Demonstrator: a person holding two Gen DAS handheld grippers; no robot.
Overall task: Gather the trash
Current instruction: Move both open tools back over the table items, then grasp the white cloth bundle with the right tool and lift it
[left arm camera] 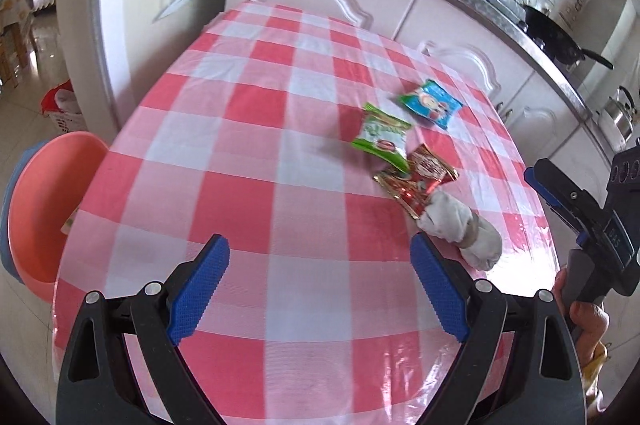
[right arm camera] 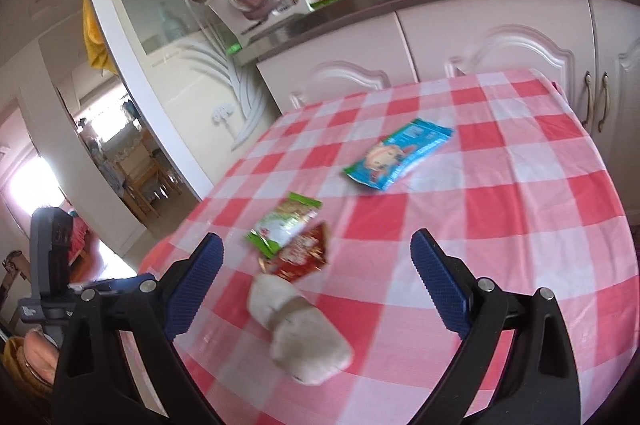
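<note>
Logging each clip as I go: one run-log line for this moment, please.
left gripper open, empty | right gripper open above tissue wad | green, red, blue wrappers on table | pink basin left

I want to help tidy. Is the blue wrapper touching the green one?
No, the blue wrapper lies apart from the green wrapper, with bare tablecloth between.

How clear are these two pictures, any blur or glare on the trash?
Left wrist view: green snack wrapper slightly smeared, glare on the glossy red-and-white checked tablecloth. Right wrist view: crumpled white paper wad and red foil wrapper blurred; fisheye bends edges.
</note>
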